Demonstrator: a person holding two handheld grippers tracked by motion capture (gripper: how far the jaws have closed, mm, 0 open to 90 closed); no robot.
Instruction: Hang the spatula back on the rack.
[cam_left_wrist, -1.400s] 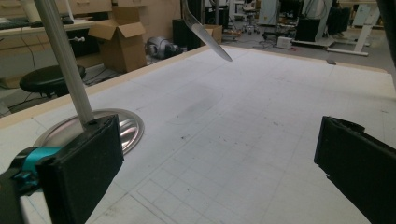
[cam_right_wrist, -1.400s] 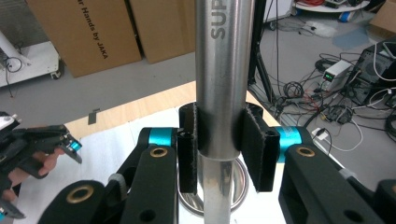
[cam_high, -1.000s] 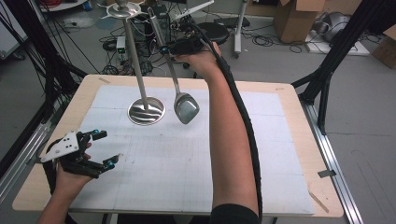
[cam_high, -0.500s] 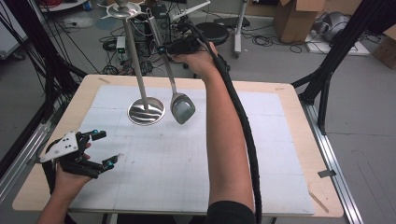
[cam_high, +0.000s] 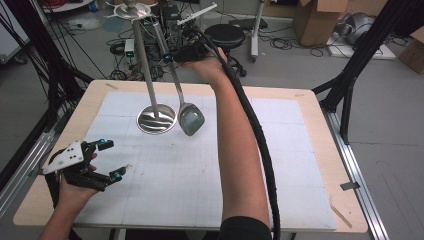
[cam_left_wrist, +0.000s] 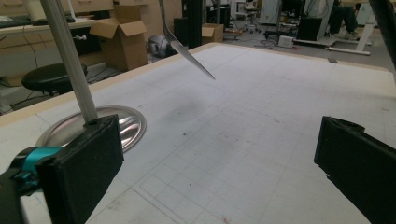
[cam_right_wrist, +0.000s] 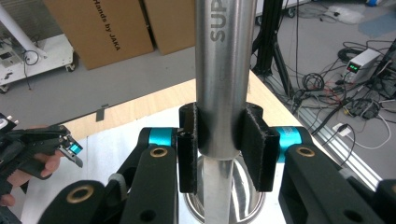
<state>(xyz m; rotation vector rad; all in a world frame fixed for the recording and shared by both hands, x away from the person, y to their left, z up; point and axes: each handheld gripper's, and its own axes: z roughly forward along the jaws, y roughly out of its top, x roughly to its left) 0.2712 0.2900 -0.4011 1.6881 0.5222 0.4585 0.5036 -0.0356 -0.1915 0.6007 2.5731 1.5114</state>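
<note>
the white-matted table (cam_high: 300, 165) is carrying two long steel utensils near its far edge: a ladle (cam_high: 156, 118) whose bowl is resting on the mat, and just to its right a large spoon (cam_high: 191, 119) whose bowl is hanging just above the mat. the spoon's long axis is running steeply up and away from the person, slightly tilted, with the bowl at the bottom. the right gripper (cam_high: 186, 52), nearer by far, is clamping the spoon's handle high up, its pads (cam_right_wrist: 258, 144) pressing both sides of the tube. the left gripper (cam_high: 111, 159) is sitting well apart at the near left corner, jaws spread wide and holding nothing. any lowering will likely be following that axis downward.
</note>
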